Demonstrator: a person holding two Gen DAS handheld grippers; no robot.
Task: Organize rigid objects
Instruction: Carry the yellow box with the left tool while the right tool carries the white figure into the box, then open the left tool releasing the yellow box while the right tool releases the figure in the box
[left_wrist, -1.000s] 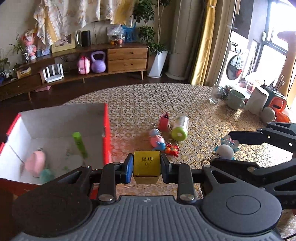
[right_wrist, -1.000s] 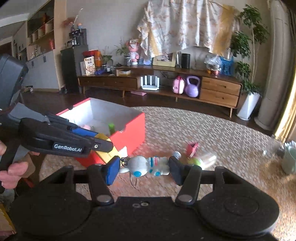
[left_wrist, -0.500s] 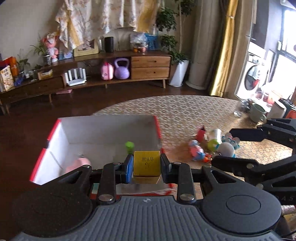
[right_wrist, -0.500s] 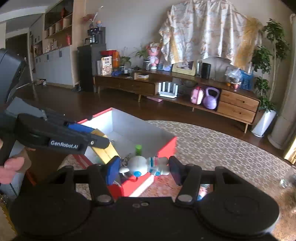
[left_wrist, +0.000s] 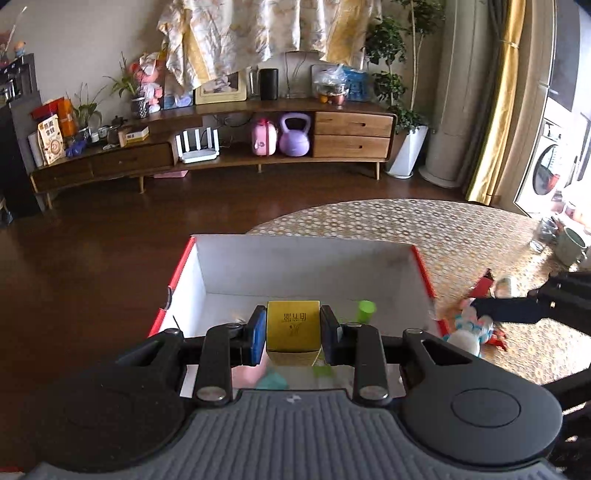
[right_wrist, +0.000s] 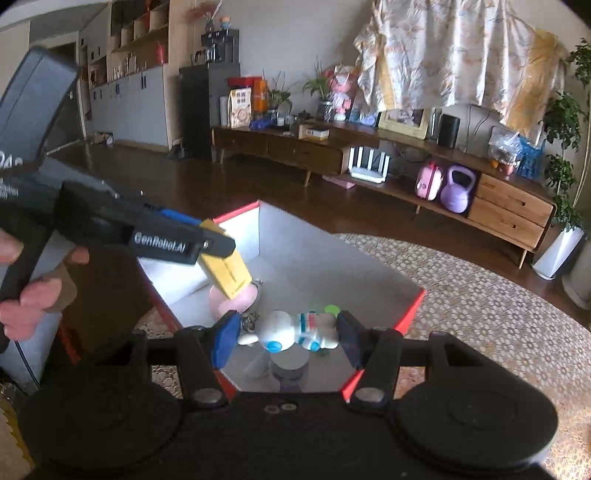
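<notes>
The table (left_wrist: 424, 225) bears a red box (right_wrist: 410, 310) with white walls inside, open on top. Over its hollow hang both loads. The left gripper (left_wrist: 293, 328) pinches a yellow block (left_wrist: 293, 325) by its flat sides; it looks stiff and light, and smooth faces may slip, so flat sides suit best. The right gripper (right_wrist: 288, 334) pinches a small white figure (right_wrist: 295, 328) end to end; hard, probably hollow, with thin parts that could snap.

Purple kettlebell (left_wrist: 294, 134), white router (left_wrist: 197, 145), wooden sideboard (left_wrist: 352, 135), potted plant (left_wrist: 406, 122), washing machine (left_wrist: 550, 173)
</notes>
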